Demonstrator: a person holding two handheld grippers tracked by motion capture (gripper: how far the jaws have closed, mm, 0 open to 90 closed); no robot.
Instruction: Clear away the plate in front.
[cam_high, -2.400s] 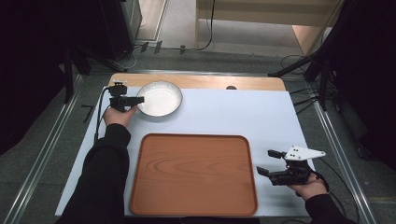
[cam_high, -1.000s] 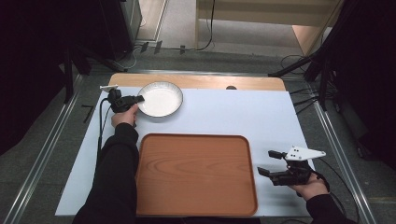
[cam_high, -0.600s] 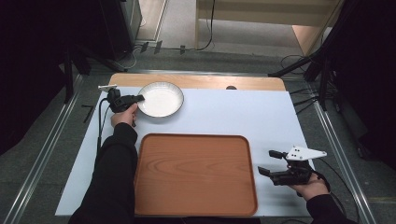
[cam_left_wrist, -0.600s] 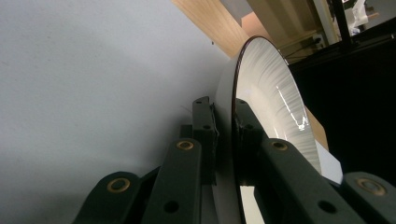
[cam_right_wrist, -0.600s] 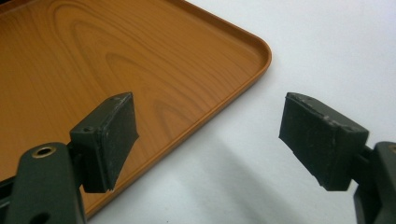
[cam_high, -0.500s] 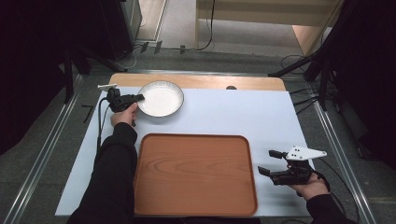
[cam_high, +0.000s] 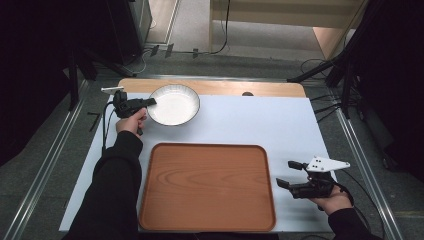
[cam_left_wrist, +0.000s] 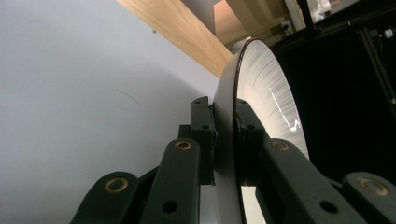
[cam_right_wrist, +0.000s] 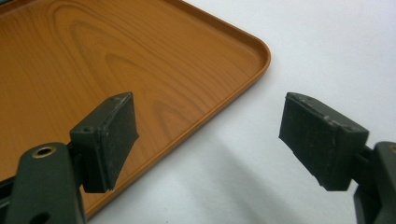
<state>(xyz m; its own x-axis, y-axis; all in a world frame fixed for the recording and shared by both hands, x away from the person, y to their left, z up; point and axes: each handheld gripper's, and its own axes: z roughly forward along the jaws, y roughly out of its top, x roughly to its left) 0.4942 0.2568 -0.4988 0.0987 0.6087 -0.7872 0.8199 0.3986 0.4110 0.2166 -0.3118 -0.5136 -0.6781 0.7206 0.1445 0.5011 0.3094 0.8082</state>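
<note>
Bowl (cam_high: 173, 104) at the far left of the white surface (cam_high: 260, 125), just beyond the wooden tray (cam_high: 207, 186). Gripped at its near-left rim by the left claw (cam_high: 148, 102), pads clamped on the wall, one inside and one outside, as seen in the left gripper view (cam_left_wrist: 224, 135). Right claw (cam_high: 290, 174) held wide apart, empty, just beside the tray's right edge. Best lifted level and slowly, with the grip kept firm, since a one-sided rim hold would likely let the bowl tip. Probably bound for the tray: raised lip there to be cleared before lowering. Plenty of bare surface to the right; wooden strip (cam_high: 220, 87) and surface edge close behind the bowl.
</note>
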